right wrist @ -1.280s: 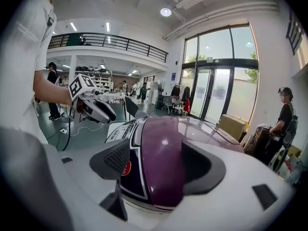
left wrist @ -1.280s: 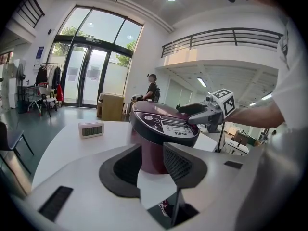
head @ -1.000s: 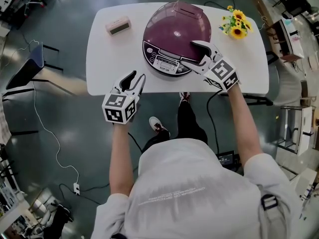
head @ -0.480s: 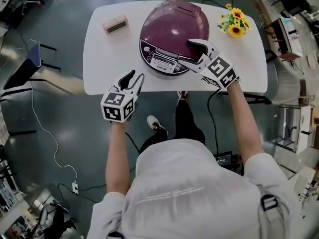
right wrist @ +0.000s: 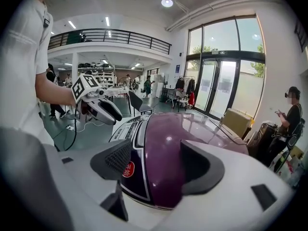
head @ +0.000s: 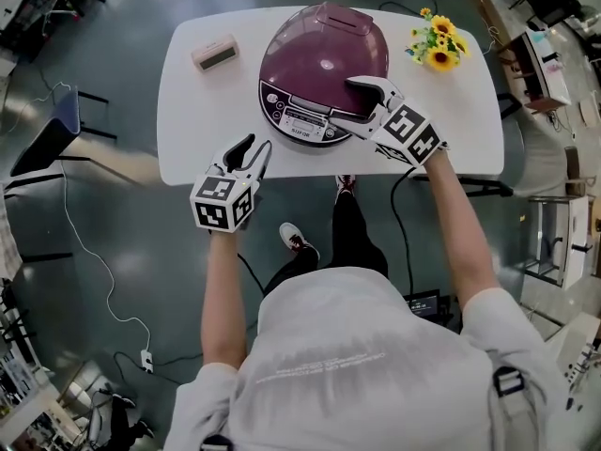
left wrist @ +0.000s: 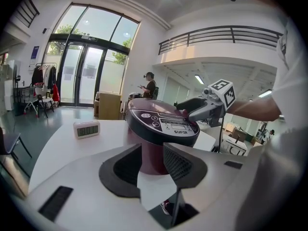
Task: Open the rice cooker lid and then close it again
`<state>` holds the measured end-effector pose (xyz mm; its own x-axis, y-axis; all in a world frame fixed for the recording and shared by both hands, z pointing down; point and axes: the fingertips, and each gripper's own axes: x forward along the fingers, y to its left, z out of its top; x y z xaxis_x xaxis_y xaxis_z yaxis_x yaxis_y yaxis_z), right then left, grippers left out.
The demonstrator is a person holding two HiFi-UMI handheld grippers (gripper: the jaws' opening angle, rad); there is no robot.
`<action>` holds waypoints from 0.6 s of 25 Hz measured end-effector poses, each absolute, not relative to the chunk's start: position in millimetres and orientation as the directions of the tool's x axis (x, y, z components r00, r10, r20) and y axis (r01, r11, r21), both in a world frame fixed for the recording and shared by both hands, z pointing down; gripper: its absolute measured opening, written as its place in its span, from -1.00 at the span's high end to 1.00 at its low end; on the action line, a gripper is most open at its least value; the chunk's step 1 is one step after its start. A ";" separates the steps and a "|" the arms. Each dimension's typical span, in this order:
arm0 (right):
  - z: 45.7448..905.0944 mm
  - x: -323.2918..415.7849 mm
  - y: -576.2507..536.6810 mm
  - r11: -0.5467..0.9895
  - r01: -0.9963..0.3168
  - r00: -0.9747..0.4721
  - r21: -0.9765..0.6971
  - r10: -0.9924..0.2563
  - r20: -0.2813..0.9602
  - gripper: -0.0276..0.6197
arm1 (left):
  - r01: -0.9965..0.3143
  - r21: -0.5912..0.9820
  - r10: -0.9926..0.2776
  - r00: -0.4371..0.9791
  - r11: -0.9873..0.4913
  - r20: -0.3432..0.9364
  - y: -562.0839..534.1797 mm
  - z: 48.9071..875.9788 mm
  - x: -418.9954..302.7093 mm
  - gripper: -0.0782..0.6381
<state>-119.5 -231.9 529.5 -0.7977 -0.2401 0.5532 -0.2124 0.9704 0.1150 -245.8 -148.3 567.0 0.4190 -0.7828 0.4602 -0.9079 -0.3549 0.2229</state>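
White counter [head: 188, 120] holds the shut rice cooker [head: 282, 111] just past my right gripper [head: 341, 99], fingers spread wide over its lid [head: 324, 50], I think to open it, while my left gripper [head: 256, 145] waits beside, released and empty.

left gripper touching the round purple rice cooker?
Apart. The head view shows the left gripper at the near edge of the white table, with bare tabletop between its open jaws and the round purple rice cooker.

Both arms are stretched forward. The left claw [head: 255, 148] is held level-low, jaws apart and empty; the right claw [head: 344, 100] is tilted down, jaws spread.
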 end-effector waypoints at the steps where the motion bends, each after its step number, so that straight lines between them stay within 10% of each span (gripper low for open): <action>1: 529.7 -119.5 -232.2 0.969 -0.214 -0.798 0.119 -0.244 0.550 -0.05 | -0.907 0.221 -0.782 0.420 -0.358 0.460 -149.6 566.2 -244.3 0.36; 15: 529.8 -115.8 -244.6 0.965 -0.226 -0.788 0.132 -0.261 0.557 0.11 | -0.904 0.152 -0.804 0.426 -0.400 0.416 -156.8 522.5 -225.6 0.36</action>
